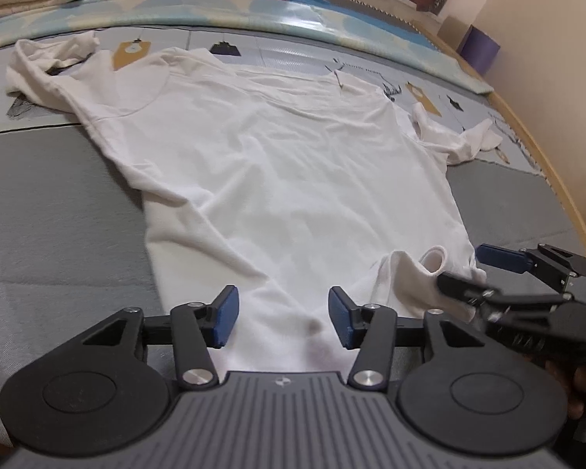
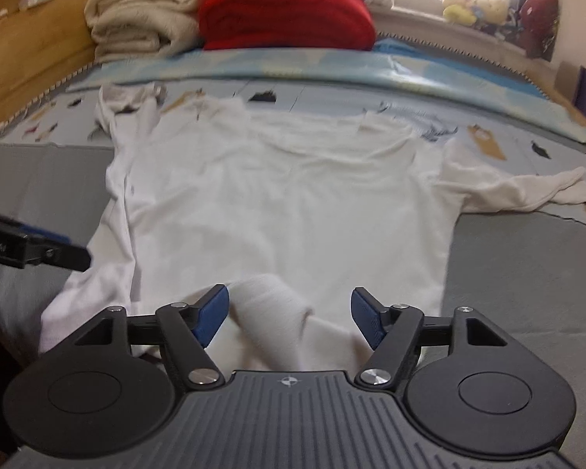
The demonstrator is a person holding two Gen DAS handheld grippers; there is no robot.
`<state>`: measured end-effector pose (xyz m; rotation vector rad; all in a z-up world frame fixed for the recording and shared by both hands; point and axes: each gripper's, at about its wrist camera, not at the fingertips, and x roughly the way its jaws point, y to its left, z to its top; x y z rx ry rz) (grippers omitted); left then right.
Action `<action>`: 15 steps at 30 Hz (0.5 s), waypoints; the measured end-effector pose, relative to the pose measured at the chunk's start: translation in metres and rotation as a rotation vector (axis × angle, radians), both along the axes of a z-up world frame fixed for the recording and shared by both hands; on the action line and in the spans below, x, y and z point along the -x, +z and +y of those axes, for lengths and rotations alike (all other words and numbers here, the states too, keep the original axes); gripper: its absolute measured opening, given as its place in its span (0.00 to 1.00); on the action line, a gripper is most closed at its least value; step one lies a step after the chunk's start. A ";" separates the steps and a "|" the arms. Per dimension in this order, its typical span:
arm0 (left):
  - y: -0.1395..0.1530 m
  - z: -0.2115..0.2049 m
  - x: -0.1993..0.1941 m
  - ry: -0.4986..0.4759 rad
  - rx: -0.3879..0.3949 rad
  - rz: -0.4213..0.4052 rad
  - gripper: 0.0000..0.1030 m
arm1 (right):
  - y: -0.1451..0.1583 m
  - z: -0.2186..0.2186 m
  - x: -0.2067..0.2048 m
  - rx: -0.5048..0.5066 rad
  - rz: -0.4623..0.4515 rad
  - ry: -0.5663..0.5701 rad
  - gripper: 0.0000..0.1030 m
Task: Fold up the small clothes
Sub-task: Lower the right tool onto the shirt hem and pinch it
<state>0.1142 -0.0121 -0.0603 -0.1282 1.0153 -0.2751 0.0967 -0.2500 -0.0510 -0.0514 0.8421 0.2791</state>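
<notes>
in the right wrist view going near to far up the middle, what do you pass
right gripper with open jaws → rolled-up hem of the white shirt → flat body of the white shirt → light blue mat edge → red folded blanket

"obot.ai" on left gripper (image 2: 35, 250)
</notes>
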 end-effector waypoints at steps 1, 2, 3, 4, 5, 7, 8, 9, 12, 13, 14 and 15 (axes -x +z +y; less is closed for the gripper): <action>-0.002 -0.005 -0.002 -0.005 -0.006 0.002 0.61 | -0.002 0.004 -0.002 0.019 0.000 0.013 0.69; -0.003 -0.007 -0.003 -0.007 -0.010 0.004 0.65 | -0.003 0.008 -0.003 0.047 -0.005 0.023 0.69; -0.004 -0.010 -0.005 -0.007 -0.016 0.005 0.67 | -0.005 0.012 -0.004 0.069 -0.006 0.027 0.69; -0.005 -0.011 -0.007 -0.005 -0.022 0.008 0.67 | -0.008 0.013 -0.005 0.088 0.001 0.027 0.69; -0.007 -0.012 -0.009 -0.002 -0.030 0.010 0.67 | -0.010 0.013 -0.008 0.100 0.007 0.023 0.69; -0.011 -0.011 -0.012 0.009 -0.038 0.022 0.67 | -0.013 0.013 -0.009 0.106 0.016 0.016 0.69; -0.013 -0.010 -0.014 0.019 -0.041 0.030 0.67 | -0.014 0.013 -0.010 0.110 0.016 0.015 0.69; -0.017 -0.009 -0.015 0.030 -0.045 0.040 0.67 | -0.015 0.012 -0.010 0.114 0.018 0.016 0.69; -0.025 -0.007 -0.020 0.055 -0.059 0.062 0.67 | -0.019 0.011 -0.008 0.132 0.023 0.027 0.63; -0.026 -0.007 -0.020 0.055 -0.062 0.066 0.66 | -0.020 0.011 -0.007 0.140 0.023 0.031 0.62; -0.028 -0.009 -0.020 0.051 -0.069 0.067 0.66 | -0.021 0.011 -0.005 0.143 0.022 0.033 0.56; -0.029 -0.010 -0.019 0.048 -0.078 0.068 0.64 | -0.021 0.009 -0.004 0.138 0.025 0.031 0.48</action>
